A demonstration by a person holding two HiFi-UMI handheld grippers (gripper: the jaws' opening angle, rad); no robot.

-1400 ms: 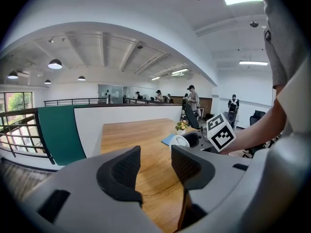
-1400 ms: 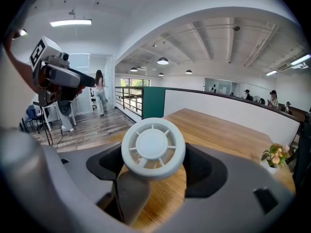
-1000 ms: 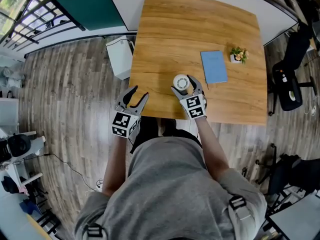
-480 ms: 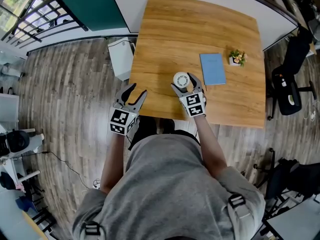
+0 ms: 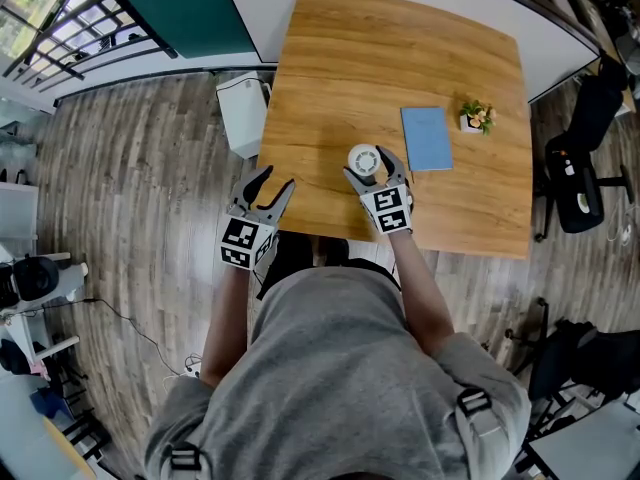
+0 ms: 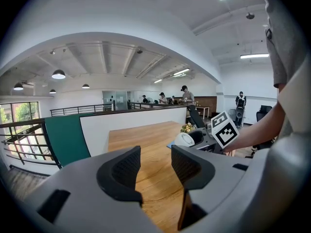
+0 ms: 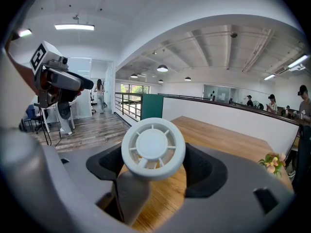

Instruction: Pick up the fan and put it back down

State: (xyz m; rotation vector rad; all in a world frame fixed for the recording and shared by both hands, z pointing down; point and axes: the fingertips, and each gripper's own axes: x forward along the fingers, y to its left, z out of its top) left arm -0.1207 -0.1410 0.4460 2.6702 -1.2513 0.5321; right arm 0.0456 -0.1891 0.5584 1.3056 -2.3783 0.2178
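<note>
Right gripper (image 5: 368, 165) clamps the white fan (image 5: 362, 159) near the table's (image 5: 400, 48) front edge. Left gripper (image 5: 277, 178) hangs at the table's near-left corner (fingers apart, nothing between).

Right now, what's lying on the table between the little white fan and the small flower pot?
A blue notebook lies flat on the table between the fan and the flower pot. The head view shows it plainly.

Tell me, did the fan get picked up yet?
Done: the right hand-held gripper has its jaws against both sides of the fan. In hand: that grasp; the pictures don't show whether the fan is off the table. Left to do: lift it, then set it back down. The left hand-held gripper is open and empty, off the table's near corner.
</note>
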